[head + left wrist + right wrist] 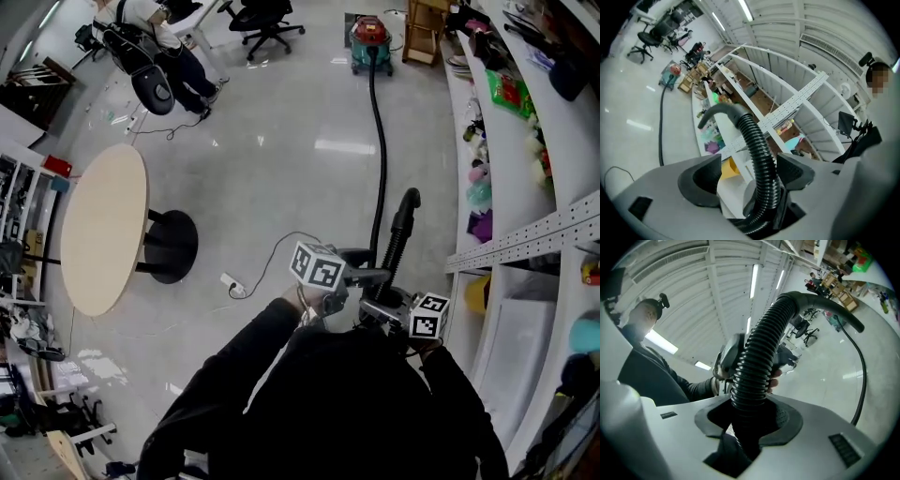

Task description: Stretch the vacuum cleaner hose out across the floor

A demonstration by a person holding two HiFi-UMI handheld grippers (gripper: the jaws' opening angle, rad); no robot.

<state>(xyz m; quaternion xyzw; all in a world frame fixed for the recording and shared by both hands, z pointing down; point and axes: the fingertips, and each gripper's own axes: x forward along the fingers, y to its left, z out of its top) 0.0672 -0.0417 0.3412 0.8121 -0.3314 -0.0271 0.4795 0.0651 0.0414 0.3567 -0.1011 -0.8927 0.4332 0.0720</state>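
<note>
Gripped the vacuum cleaner hose (379,159) in the right hand-held gripper (750,420), jaws drawn narrow and pressed against the ribbed black tube on both sides. Had the left hand-held gripper (749,176) spread wide around the same hose, the tube running up between the jaws with a gap at each pad. Held the two near each other, low in the head view, just ahead of the dark sleeves (234,375) and beside the white shelves (525,178) on the right. Had the hose's curved rigid end (406,211) rising just beyond the two. Saw the rest of the hose lying on the pale glossy floor (281,159), running almost straight away to the red and green vacuum cleaner (371,42) at the far end of the room. Noted a round wooden desk (103,225) on a black base well to the left, a small white plug block (234,284) with a thin cable curling on the floor between desk and hose, and a black office chair (267,21) at the far side.
</note>
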